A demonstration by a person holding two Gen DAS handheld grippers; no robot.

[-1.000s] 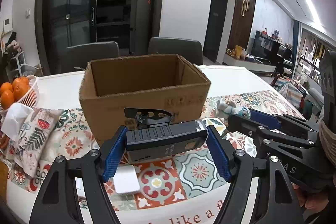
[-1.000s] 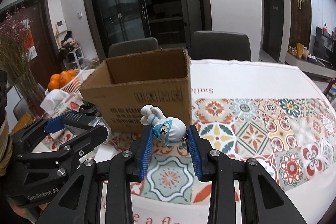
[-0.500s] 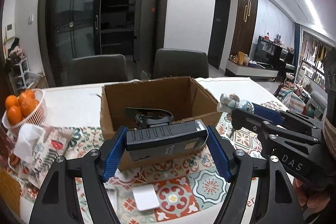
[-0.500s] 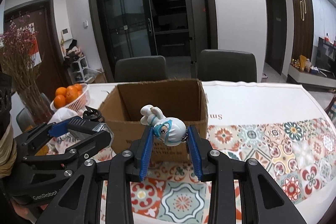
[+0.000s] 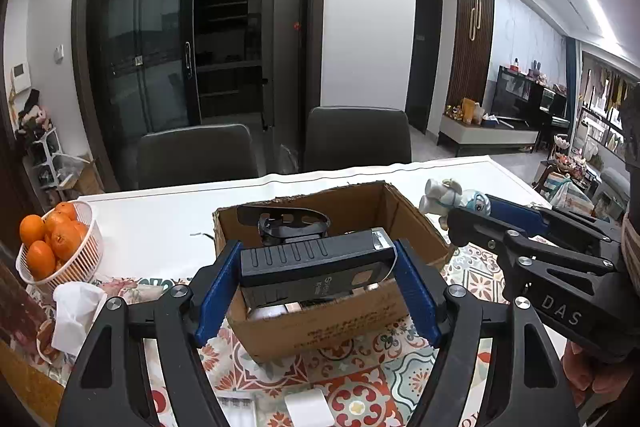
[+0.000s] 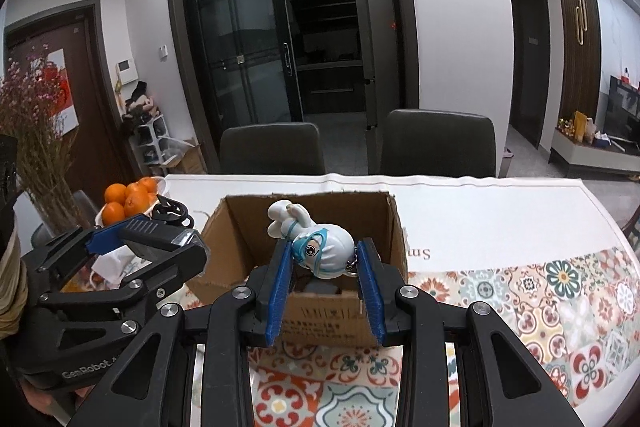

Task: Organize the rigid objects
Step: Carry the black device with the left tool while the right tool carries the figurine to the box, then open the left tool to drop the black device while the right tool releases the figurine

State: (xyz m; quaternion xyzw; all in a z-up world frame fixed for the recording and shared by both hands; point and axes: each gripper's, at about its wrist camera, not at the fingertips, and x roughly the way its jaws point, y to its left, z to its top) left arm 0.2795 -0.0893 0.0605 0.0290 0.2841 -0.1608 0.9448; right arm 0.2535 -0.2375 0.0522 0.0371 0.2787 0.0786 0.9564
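Observation:
My left gripper [image 5: 316,269] is shut on a black flashlight-like device [image 5: 316,265] with a clip handle, held crosswise above the near side of an open cardboard box [image 5: 344,323]. My right gripper [image 6: 326,263] is shut on a small white and blue figurine keychain [image 6: 316,247], held over the same box [image 6: 384,227]. In the left wrist view the right gripper [image 5: 460,211] shows at the right with the figurine [image 5: 448,201]. In the right wrist view the left gripper [image 6: 176,241] shows at the left with the black device [image 6: 156,231]. Some items lie inside the box, partly hidden.
A white basket of oranges [image 5: 52,247] and a crumpled tissue [image 5: 76,311] sit at the left of the table. A patterned mat [image 6: 560,299] covers the near table. A small white block [image 5: 308,409] lies near the front edge. Two dark chairs [image 5: 356,139] stand behind.
Both grippers rose and moved toward the box with their objects; the box now sits lower in both views and its inside is visible.

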